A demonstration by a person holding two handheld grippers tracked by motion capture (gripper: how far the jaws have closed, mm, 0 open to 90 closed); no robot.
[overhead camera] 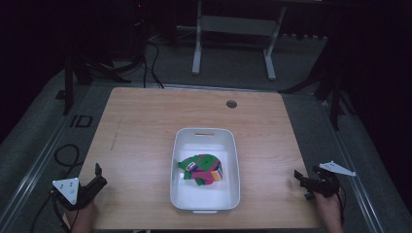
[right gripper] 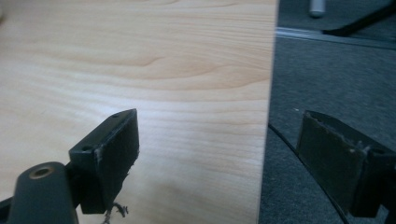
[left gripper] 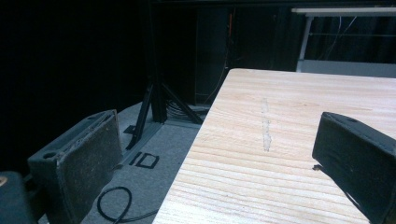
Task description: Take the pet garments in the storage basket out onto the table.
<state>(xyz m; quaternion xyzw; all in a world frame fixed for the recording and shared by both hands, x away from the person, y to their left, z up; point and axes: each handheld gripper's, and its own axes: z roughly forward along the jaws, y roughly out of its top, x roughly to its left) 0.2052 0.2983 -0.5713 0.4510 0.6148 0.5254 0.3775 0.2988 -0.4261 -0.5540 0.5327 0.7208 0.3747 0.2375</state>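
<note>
Wooden table (overhead camera: 145, 126) wide, pale grain. White bin (overhead camera: 233, 160) at table centre, long axis running away from me, slotted end far. Crumpled multicoloured cloth (overhead camera: 203, 170) inside bin, near half, lying roughly crosswise; which way it points, cannot tell. My left gripper (overhead camera: 97, 180) at table's near left corner, fingers (left gripper: 88, 158) apart, empty. My right gripper (overhead camera: 302, 178) at near right edge, fingers (right gripper: 112, 154) apart, empty, straddling table edge.

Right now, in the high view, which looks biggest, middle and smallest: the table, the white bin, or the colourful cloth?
1. Wooden table, largest.
2. White bin, middle.
3. Colourful cloth, smallest; it lies crumpled inside the bin.
</note>
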